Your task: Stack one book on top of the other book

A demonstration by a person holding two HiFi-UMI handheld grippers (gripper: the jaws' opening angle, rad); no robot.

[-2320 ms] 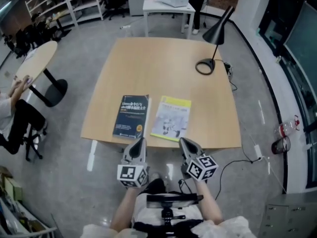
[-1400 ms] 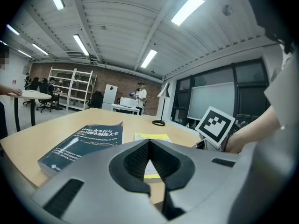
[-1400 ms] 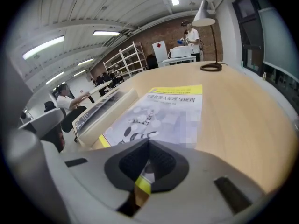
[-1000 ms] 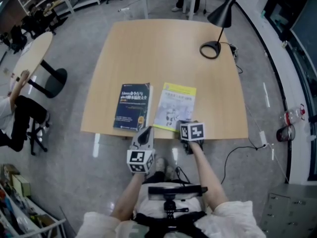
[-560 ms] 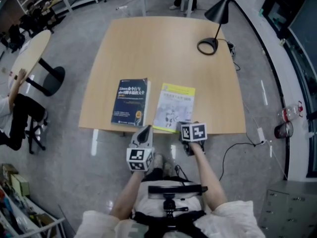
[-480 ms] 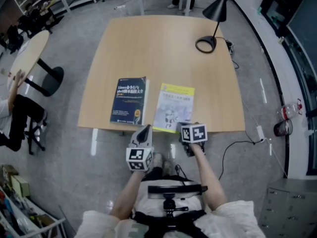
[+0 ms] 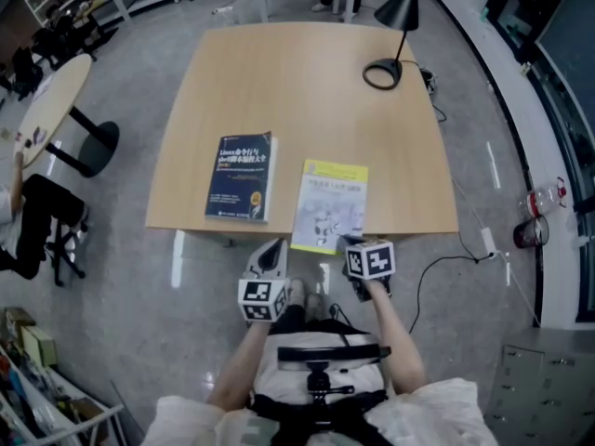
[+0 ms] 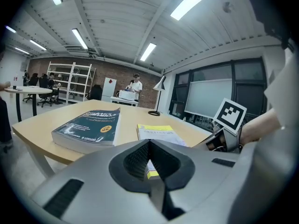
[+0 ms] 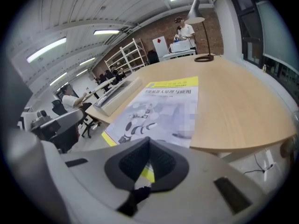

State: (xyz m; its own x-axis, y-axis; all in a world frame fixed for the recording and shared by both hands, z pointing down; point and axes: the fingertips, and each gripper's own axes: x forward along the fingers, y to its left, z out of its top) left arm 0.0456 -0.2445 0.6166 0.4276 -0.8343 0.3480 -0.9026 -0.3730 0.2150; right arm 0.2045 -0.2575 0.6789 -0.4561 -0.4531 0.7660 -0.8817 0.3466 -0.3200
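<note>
- My right gripper (image 7: pixel 350 242) is closed on the near edge of the yellow book (image 7: pixel 330 207). In the right gripper view the jaws meet, with the cover running down to them and its yellow border showing just behind the tips.
- The yellow book lies flat on the counter (image 7: pixel 307 91), cover up. Its near end sticks out past the counter's near edge, toward me.
- My left gripper (image 7: pixel 275 247) is closed as well, jaws together with nothing pinched. It hangs off the counter, in front of the near edge, just beside the yellow book's near left corner. I cannot tell whether it touches that corner.
- The dark blue book (image 7: pixel 240 177) lies flat on the counter to the left of the yellow book, cover up. A strip of bare wood keeps the two apart, and the blue one sits a little farther in from the edge.
- The dark blue book is clearly the thicker of the two. The books lie side by side, not stacked.
- In the left gripper view, my right gripper's marker cube shows at the right, close to the yellow book's near end.
- A black lamp (image 7: pixel 398 6) stands near the far right corner of the counter, well apart from both books.
</note>
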